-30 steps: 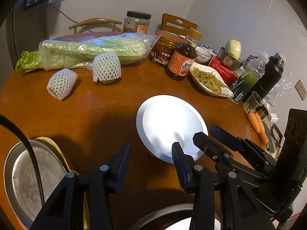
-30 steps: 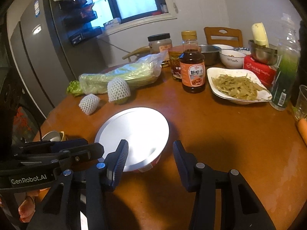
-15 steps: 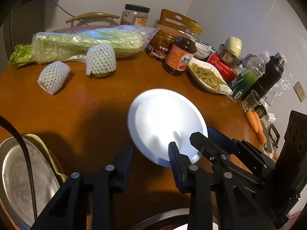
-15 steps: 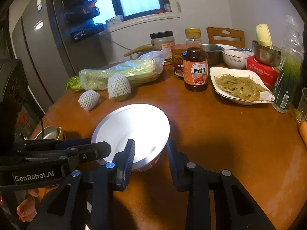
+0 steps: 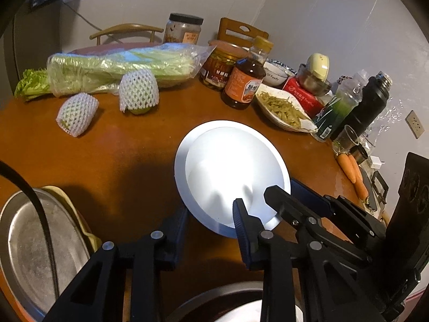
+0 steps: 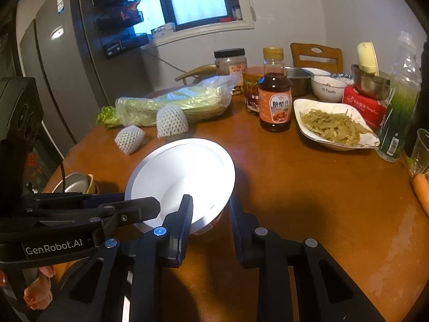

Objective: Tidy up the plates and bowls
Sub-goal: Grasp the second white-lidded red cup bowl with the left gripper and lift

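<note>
A white bowl (image 5: 230,166) with a red pattern on its outside stands in the middle of the round wooden table (image 5: 107,147). It is tipped up a little at its near side in the right wrist view, white bowl (image 6: 185,169). My left gripper (image 5: 210,212) is shut on its near rim, one finger inside and one outside. My right gripper (image 6: 210,204) is shut on the rim too, with its left finger inside the bowl. Each gripper shows in the other's view: the right gripper (image 5: 281,193) and the left gripper (image 6: 150,206) both reach to the bowl's edge.
A metal plate (image 5: 26,241) lies at the near left and a dark bowl (image 5: 214,303) under my left gripper. Behind are a wrapped cabbage (image 5: 120,67), two foam-netted fruits (image 5: 138,91), a sauce bottle (image 6: 274,99), a dish of greens (image 6: 332,126), drink bottles (image 5: 340,107) and carrots (image 5: 351,171).
Both grippers have closed from open onto the bowl's near rim. The bowl has tipped up slightly at its near side.
</note>
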